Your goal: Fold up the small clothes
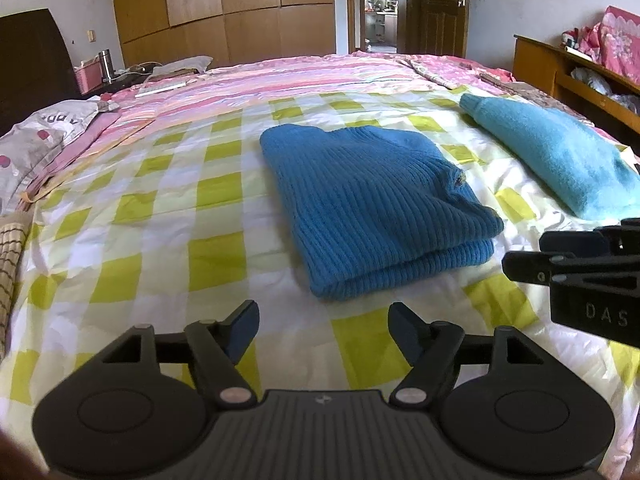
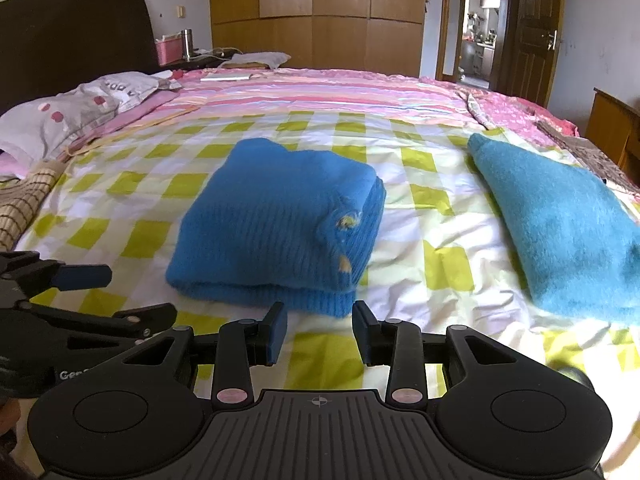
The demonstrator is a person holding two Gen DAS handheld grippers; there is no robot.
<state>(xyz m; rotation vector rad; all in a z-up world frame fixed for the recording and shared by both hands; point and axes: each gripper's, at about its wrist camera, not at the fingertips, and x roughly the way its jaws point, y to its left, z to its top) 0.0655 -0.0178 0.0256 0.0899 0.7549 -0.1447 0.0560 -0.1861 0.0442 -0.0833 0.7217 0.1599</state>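
A: Where is the ribbed blue sweater (image 1: 372, 208) lying?

B: Folded into a thick rectangle about the middle of the bed (image 1: 168, 216), on the yellow-green and white checked sheet (image 2: 432, 240). One folded edge faces the near edge of the bed. From the right wrist view a small yellow and white patch shows on its right side.

A: And the lighter one?

B: The teal fuzzy garment (image 2: 560, 232) is also folded, lying towards the right edge of the bed, apart from the blue sweater with a strip of checked sheet between them.

A: What about the left gripper (image 1: 323, 330)?

B: Its jaws stand wide apart with nothing between them, only sheet below. It sits just short of the sweater's near folded edge, not touching it.

A: The right gripper (image 2: 320, 330)?

B: Its jaws are parted more narrowly, and empty too. The blue pads (image 2: 276, 336) are just in front of the sweater's near right corner, and I see no contact with the knit.

A: Are the two close to each other?

B: Side by side along the near edge of the bed; each shows at the margin of the other's view.

A: Anything else on the bed?

B: A pink striped cover (image 1: 280, 80) across the far half, and a grey pillow (image 2: 72, 116) with red dots at the far left corner, by the dark headboard (image 2: 72, 36).
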